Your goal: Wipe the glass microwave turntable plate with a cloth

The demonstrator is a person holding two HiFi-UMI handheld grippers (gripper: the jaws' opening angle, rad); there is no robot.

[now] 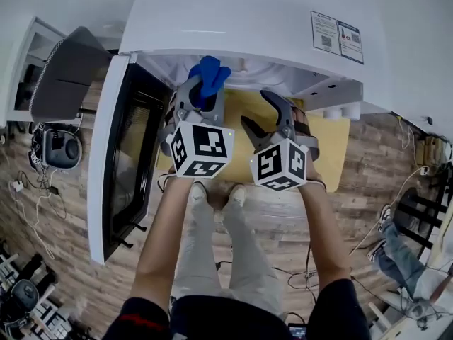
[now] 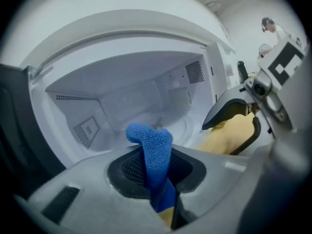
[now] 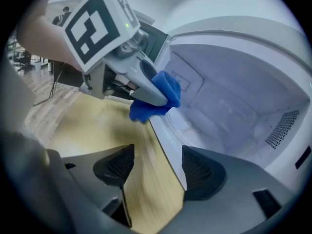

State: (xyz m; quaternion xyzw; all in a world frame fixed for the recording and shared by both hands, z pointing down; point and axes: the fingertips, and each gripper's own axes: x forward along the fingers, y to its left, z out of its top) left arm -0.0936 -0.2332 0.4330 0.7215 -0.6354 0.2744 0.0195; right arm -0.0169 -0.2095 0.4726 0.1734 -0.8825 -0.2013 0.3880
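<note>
l gripper w/ blue cloth, r gripper wide, open microwave ahead

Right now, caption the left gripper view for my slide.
Left gripper clamps a blue cloth before the open microwave, open right gripper alongside.

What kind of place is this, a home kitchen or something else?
Probably a lab or workshop, not a home kitchen: the microwave stands on a plain table, and loose cables cross the wood floor.

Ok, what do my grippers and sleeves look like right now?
Both the left gripper and right gripper are grey with dark ribbed pads, each carrying a white cube with black square markers. Sleeves are short and dark, the left one with a red stripe.
</note>
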